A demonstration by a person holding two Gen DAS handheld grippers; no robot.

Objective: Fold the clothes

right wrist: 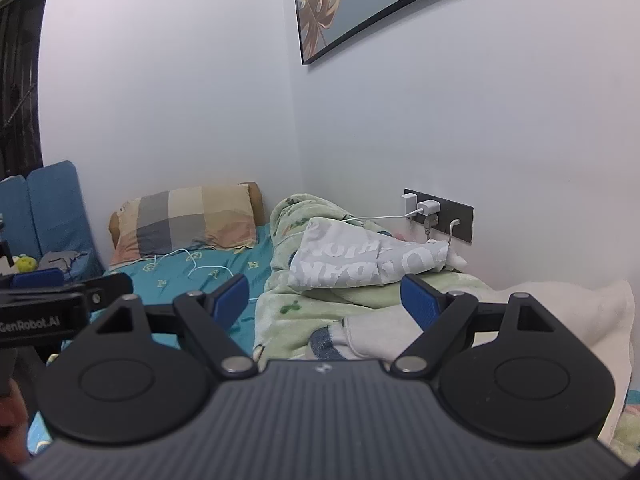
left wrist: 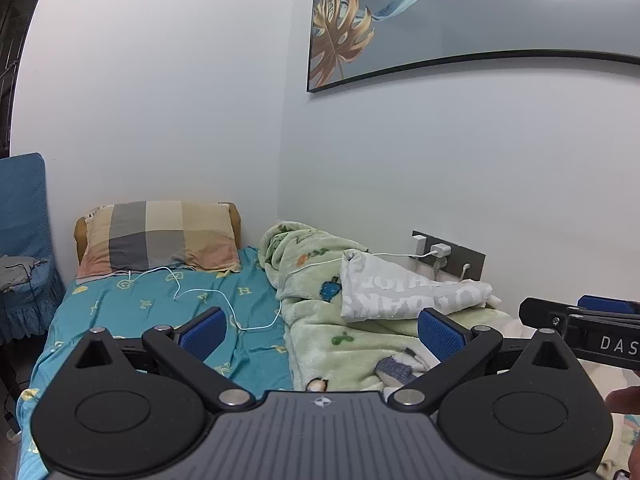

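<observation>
In the left wrist view, the left claw (left wrist: 322,330) is held wide open and empty above the bed (left wrist: 132,312). A grey printed garment (left wrist: 404,288) is seen crumpled on the green blanket (left wrist: 320,344), beside the wall socket (left wrist: 452,258).

In the right wrist view, the right claw (right wrist: 326,300) is likewise spread wide with nothing gripped. The garment (right wrist: 360,260) lies on the blanket (right wrist: 292,304), below the socket (right wrist: 440,214).

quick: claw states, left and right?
Left claw: open, holding nothing.
Right claw: open, holding nothing.
</observation>
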